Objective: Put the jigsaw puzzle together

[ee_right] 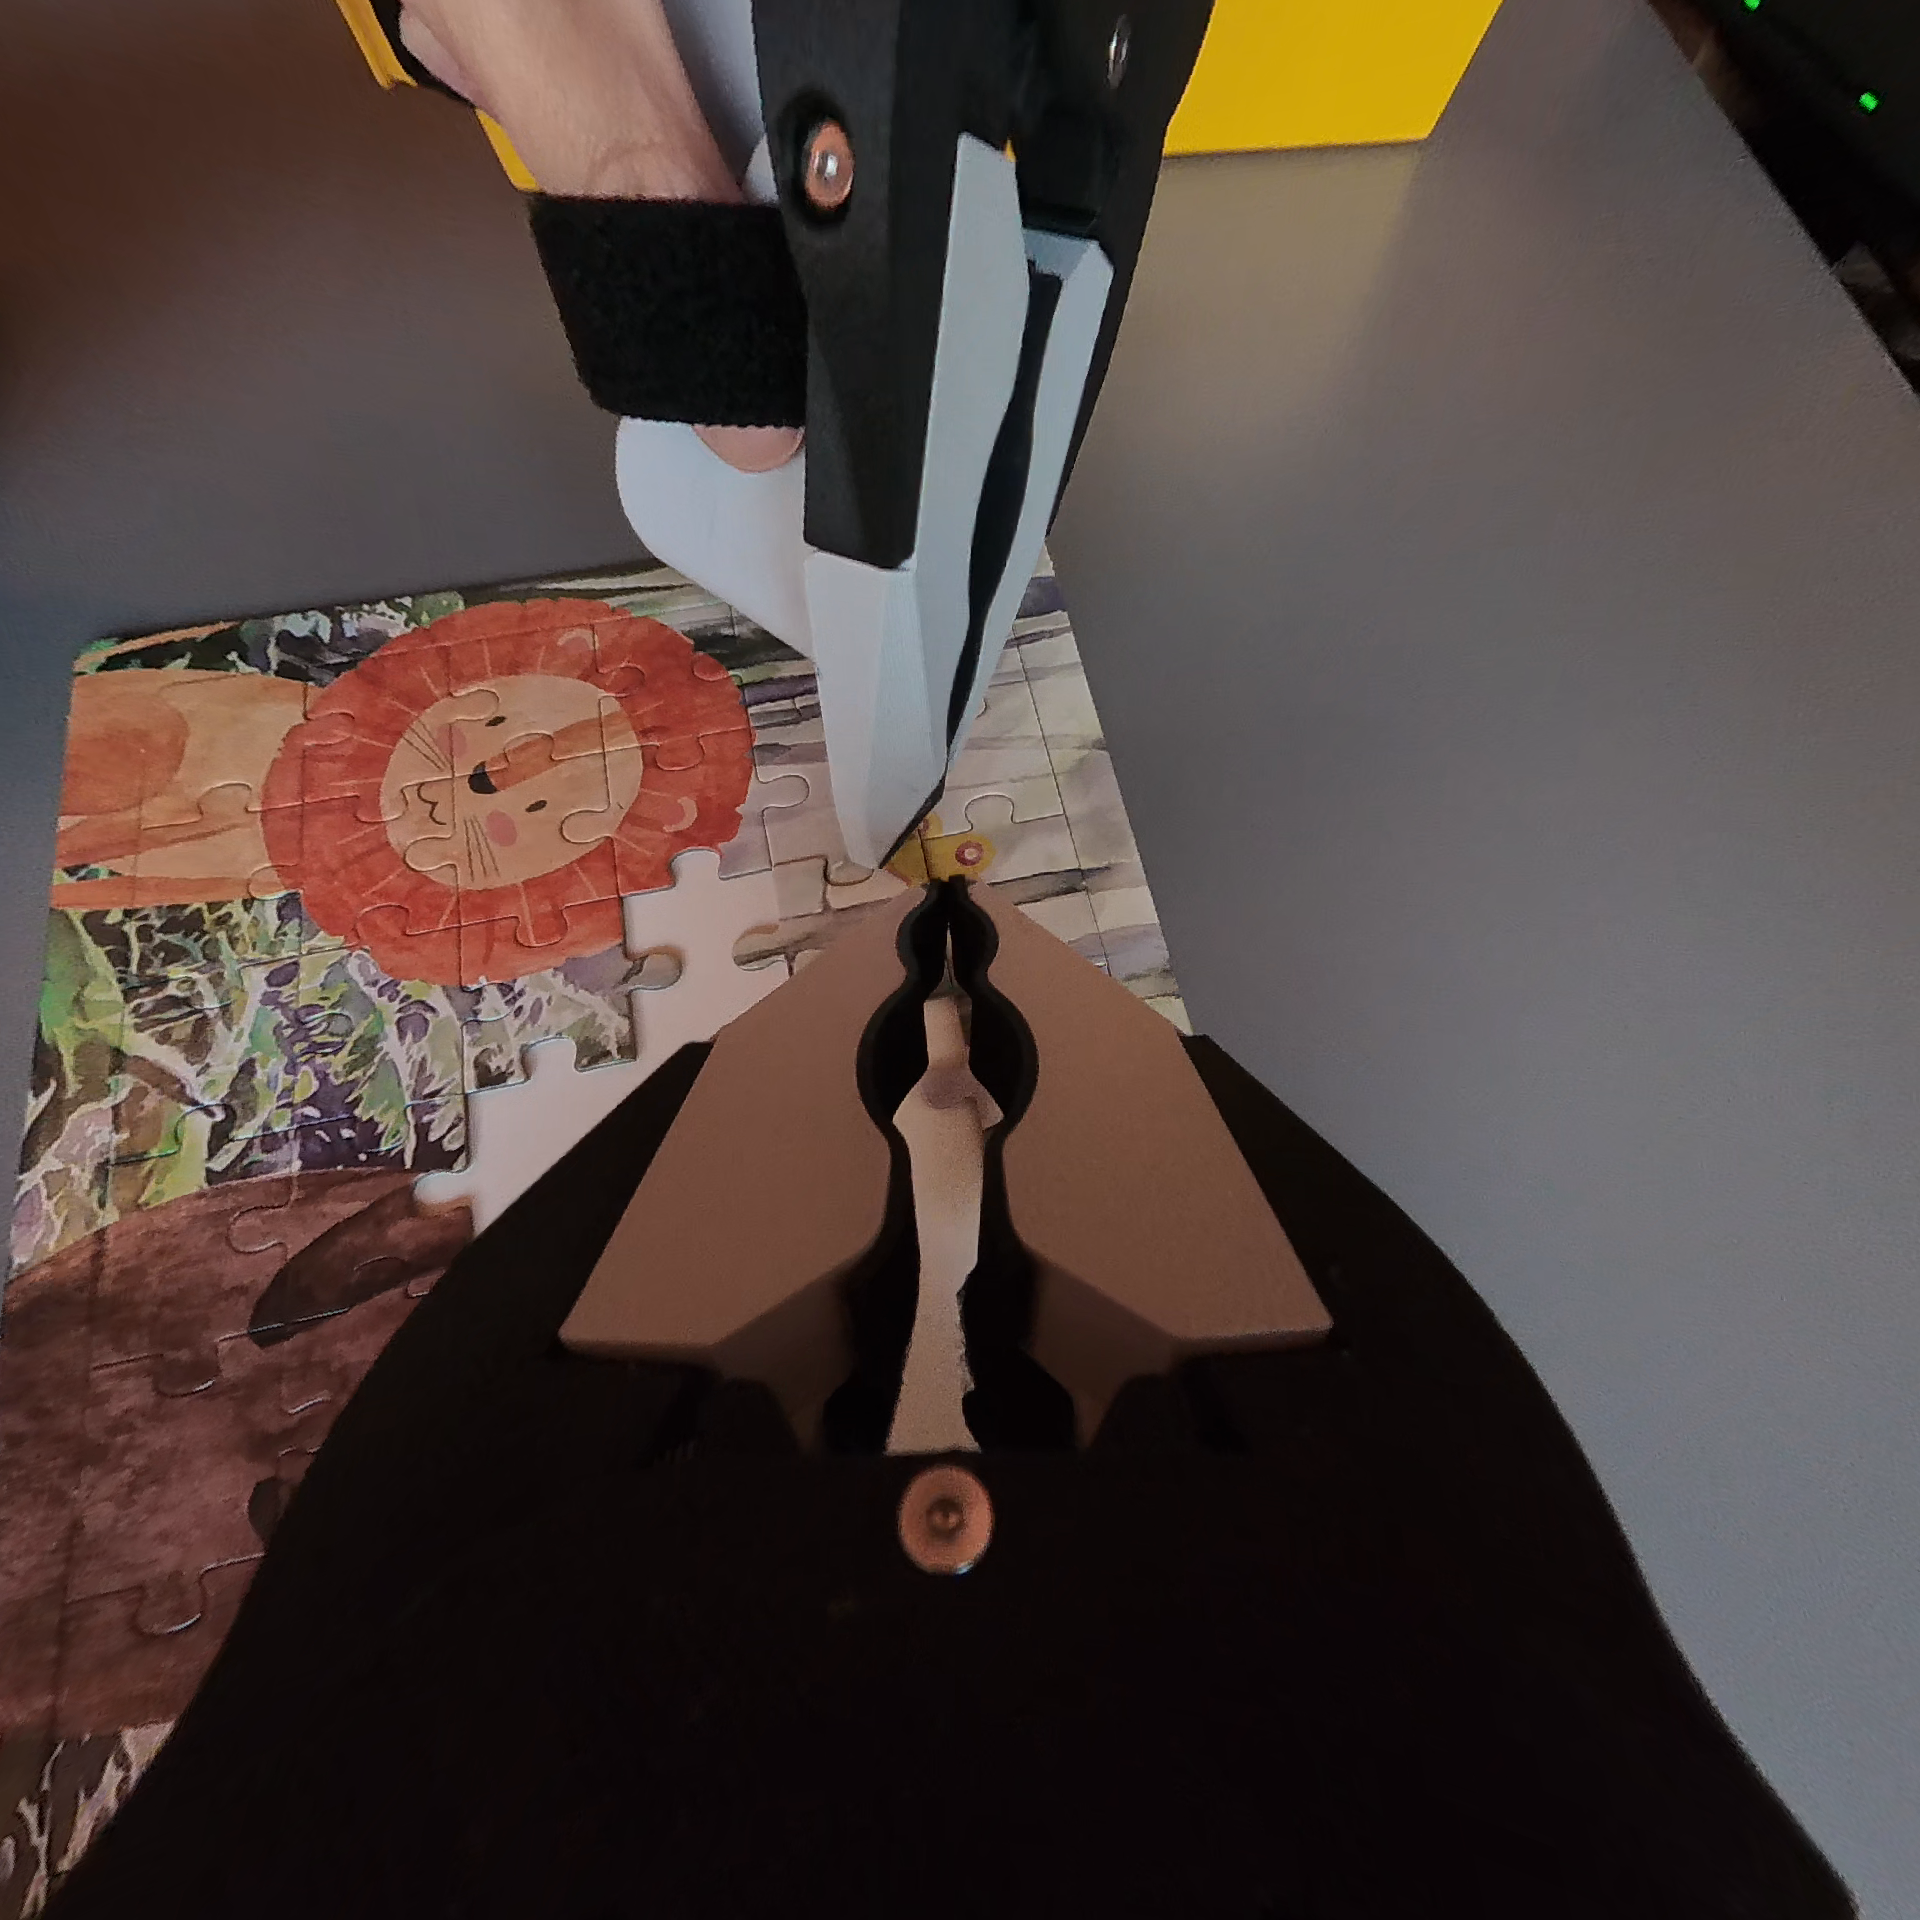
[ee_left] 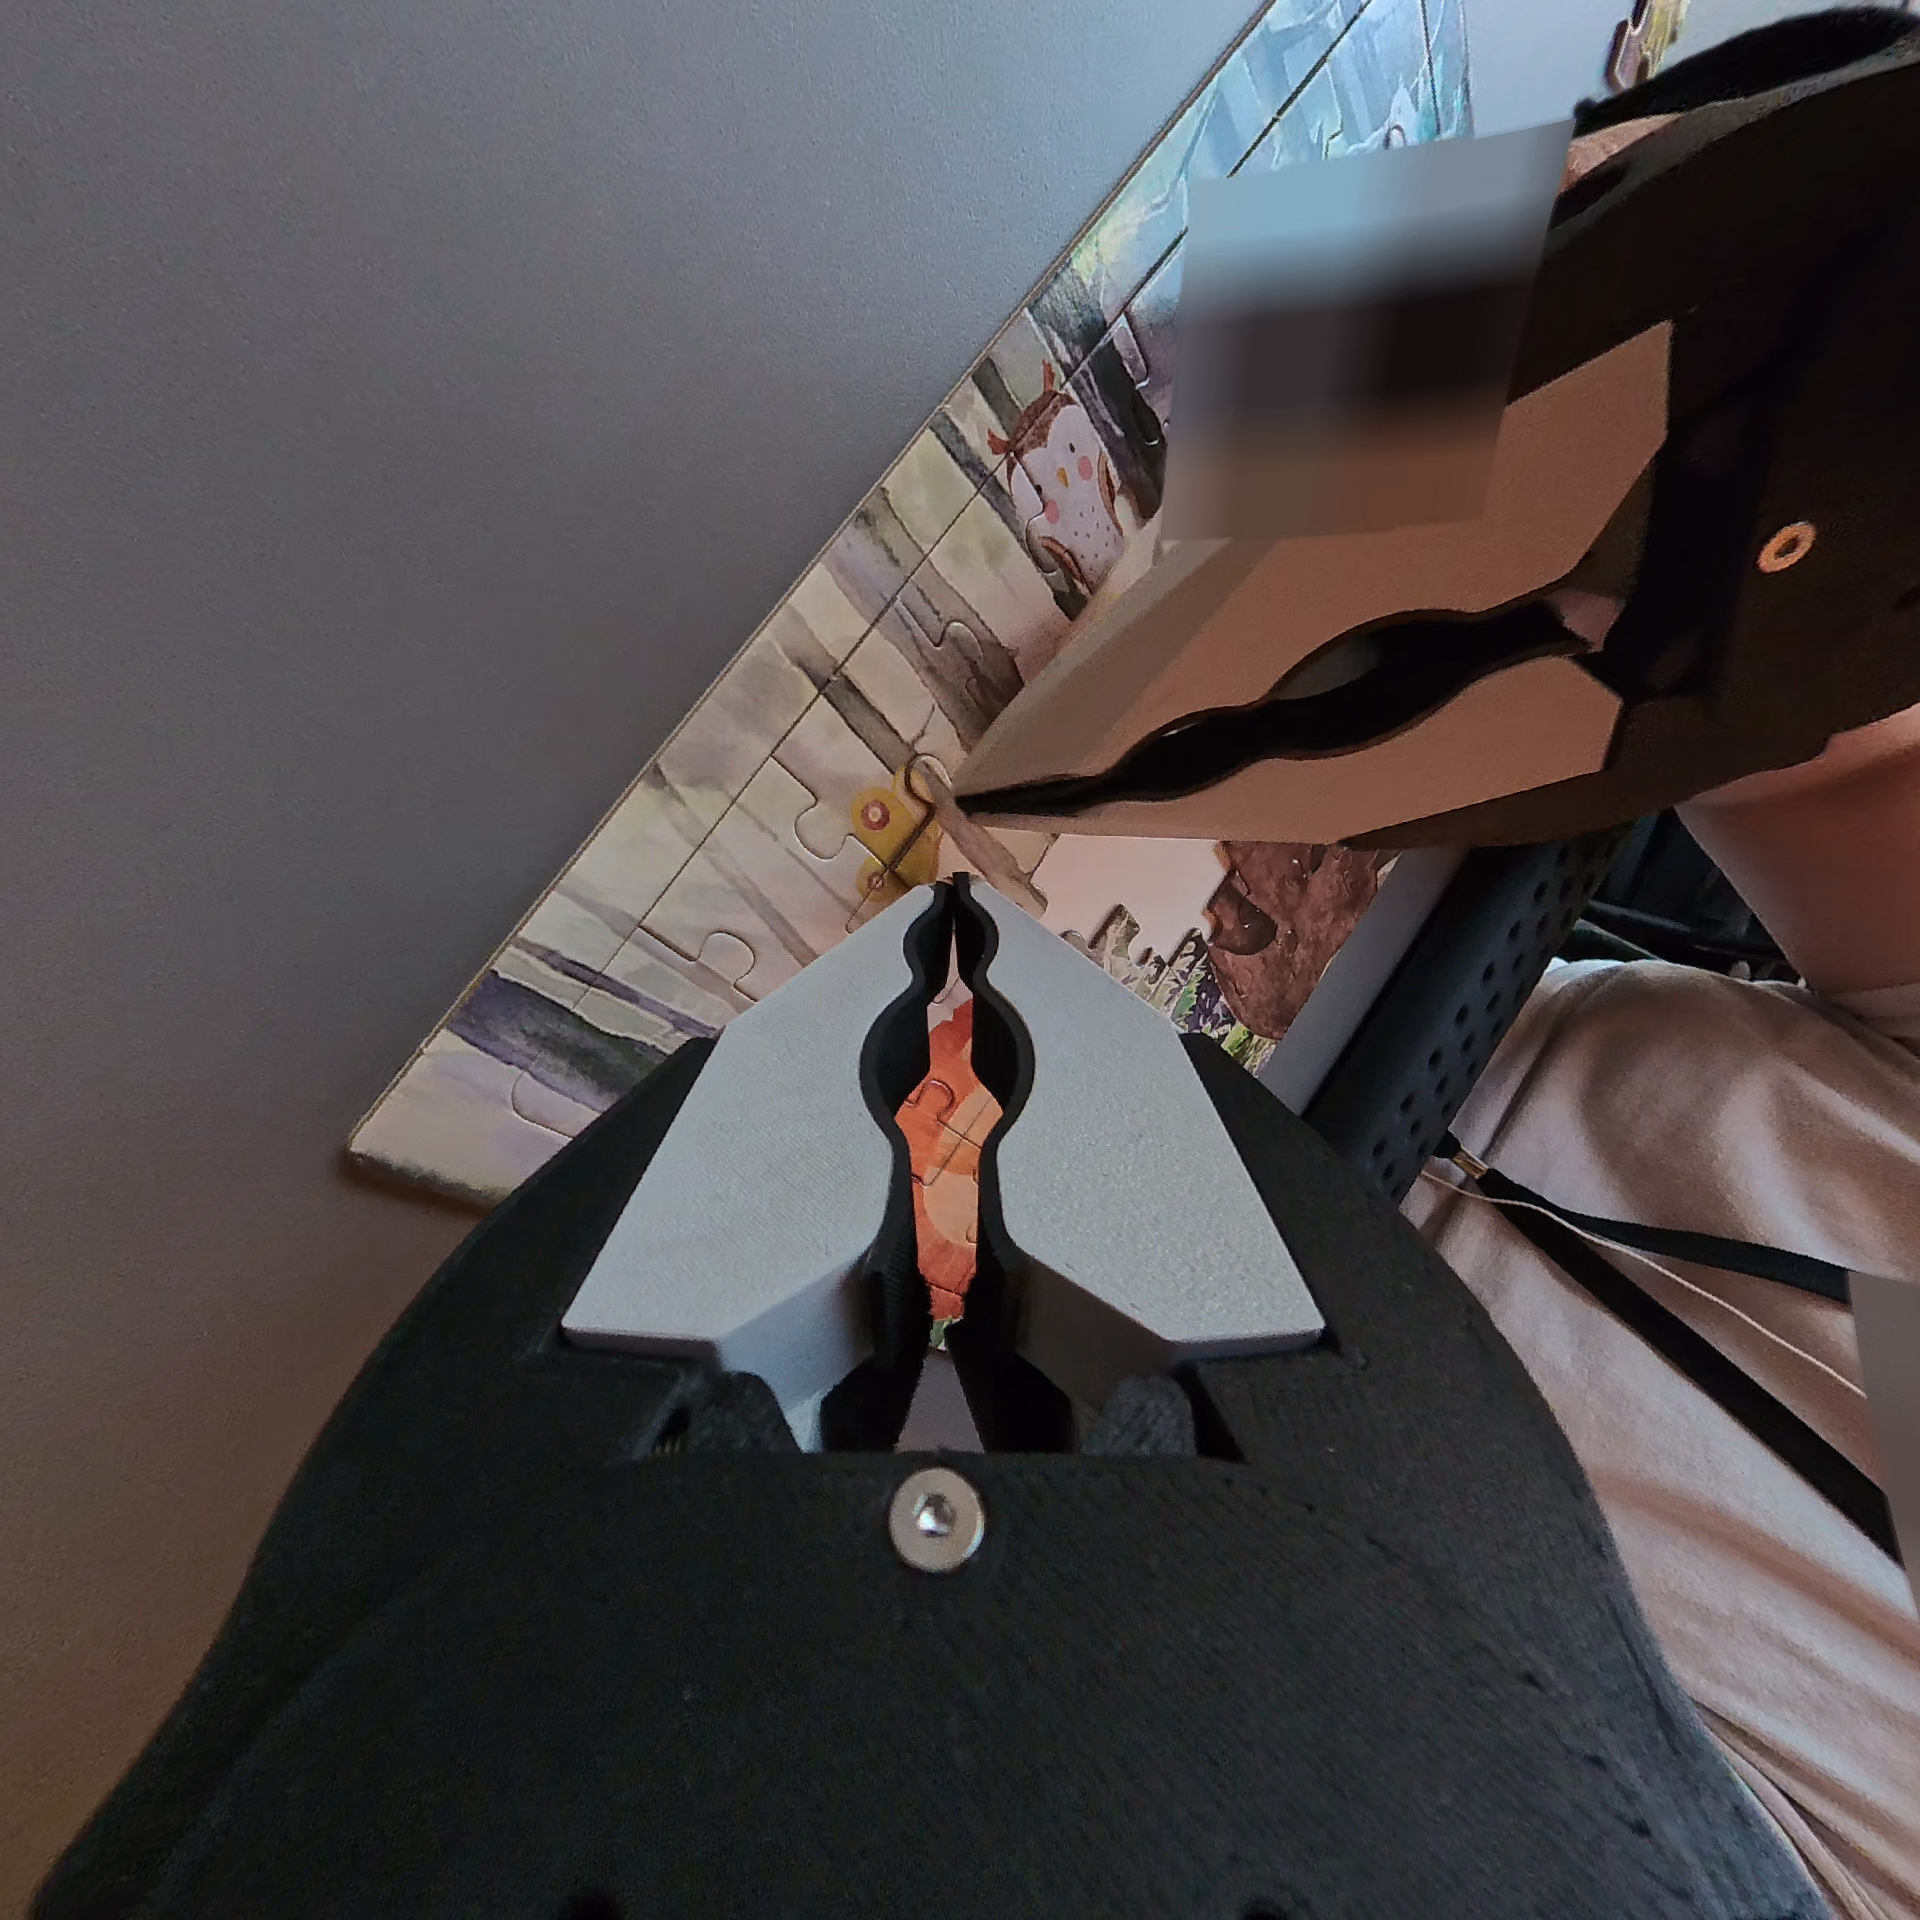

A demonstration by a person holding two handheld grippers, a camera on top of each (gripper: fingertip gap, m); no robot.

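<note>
**Both hand-held grippers meet at the yellow piece**

We see a grey counter (ee_right: pixel 1455 623) carrying the puzzle (ee_right: pixel 312 1039), which lies flat in its tray and is mostly done: lion w/ orange mane (ee_right: pixel 509 790) at centre, brown patch (ee_right: pixel 208 1351) nearer us, pale striped pieces along the far edge. Bare white gaps (ee_right: pixel 707 914) sit just right of the mane and run down toward the brown part. In the left wrist view the same puzzle (ee_left: pixel 727 831) runs diagonally, w/ an owl (ee_left: pixel 1070 488) on one of the fitted pieces.

A yellow box (ee_right: pixel 1330 83) stands at the back of the counter, behind the puzzle. A person in a light shirt (ee_left: pixel 1662 1247) sits at the counter's edge; a hand (ee_right: pixel 582 114) under a black strap (ee_right: pixel 675 312) holds the left tool.

Left hand-held gripper (ee_left: pixel 956 883), grey fingers: tips pressed together, nothing between them that we can make out. From the right wrist view it (ee_right: pixel 894 852) comes down steeply, tips touching the puzzle beside the yellow piece (ee_right: pixel 956 852).

Right hand-held gripper (ee_right: pixel 951 888), tan fingers: tips closed too. In the left wrist view it (ee_left: pixel 961 821) reaches in from the right, and a thin pale piece (ee_left: pixel 992 862) sticks out edge-on from its tips, tilted, just beside the yellow piece (ee_left: pixel 883 831). We can't tell if that piece touches the board.
</note>
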